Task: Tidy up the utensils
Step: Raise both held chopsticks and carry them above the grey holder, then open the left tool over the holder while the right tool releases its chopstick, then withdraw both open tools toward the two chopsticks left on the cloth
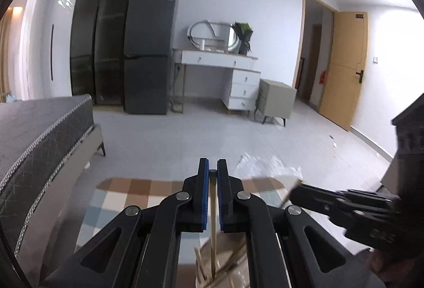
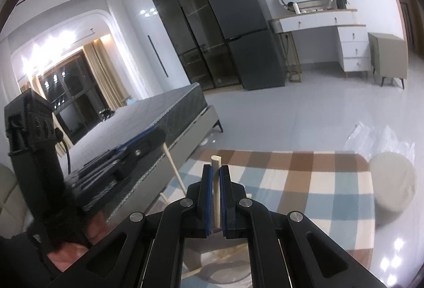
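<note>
Both grippers clamp a chopstick each, held above a cup of sticks at the bottom of both views.

Left gripper [image 1: 212, 168]: jaws together on a thin wooden chopstick [image 1: 213, 229] that runs from the tips at 12 down toward 6, its lower end among other sticks in the cup [image 1: 238, 276]. Probably held upright so it drops or lifts cleanly through the cup mouth; can't tell which.

Right gripper [image 2: 215, 171]: jaws together on a paler, squarer chopstick [image 2: 216, 197], top end poking just above the fingertips, lower end hidden behind the gripper body. Cup rim [image 2: 246, 280] shows at 6, with loose sticks lying across it.

Each gripper shows in the other's view: the right at 3–4 in the left view, the left at 8–9 in the right view with its stick slanting down. They sit near each other over the same cup, so likely to crowd one another at the opening.

Around: checked rug [image 2: 304, 182] under the work area, bed [image 1: 39, 134] at 9, clear plastic wrap [image 1: 265, 166] on the floor at 1, round pale stool [image 2: 392, 187] at 3, fridge [image 1: 149, 49] and dresser [image 1: 233, 75] far at 12. None of these blocks the cup; leaning sticks inside it are the main clutter.
</note>
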Action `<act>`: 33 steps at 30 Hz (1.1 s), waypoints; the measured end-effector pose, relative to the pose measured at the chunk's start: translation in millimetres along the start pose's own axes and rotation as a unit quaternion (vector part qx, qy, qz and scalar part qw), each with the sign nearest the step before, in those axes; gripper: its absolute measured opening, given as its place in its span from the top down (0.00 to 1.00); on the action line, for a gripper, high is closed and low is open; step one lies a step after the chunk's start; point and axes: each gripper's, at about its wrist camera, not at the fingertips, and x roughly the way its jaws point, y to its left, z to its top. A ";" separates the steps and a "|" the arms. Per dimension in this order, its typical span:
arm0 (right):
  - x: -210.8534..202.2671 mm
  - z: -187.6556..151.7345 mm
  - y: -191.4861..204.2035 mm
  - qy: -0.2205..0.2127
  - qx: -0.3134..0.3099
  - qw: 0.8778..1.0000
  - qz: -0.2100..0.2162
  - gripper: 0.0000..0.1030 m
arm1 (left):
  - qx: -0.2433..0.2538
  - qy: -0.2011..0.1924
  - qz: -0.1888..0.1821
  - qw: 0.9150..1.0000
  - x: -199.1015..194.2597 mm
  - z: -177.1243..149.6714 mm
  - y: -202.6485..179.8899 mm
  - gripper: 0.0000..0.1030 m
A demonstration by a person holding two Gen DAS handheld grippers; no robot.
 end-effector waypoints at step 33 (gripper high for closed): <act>-147.9 -47.5 19.4 -0.073 0.044 0.995 -0.046 0.23 | -0.071 0.037 0.052 0.995 -145.2 -13.5 -43.8 0.11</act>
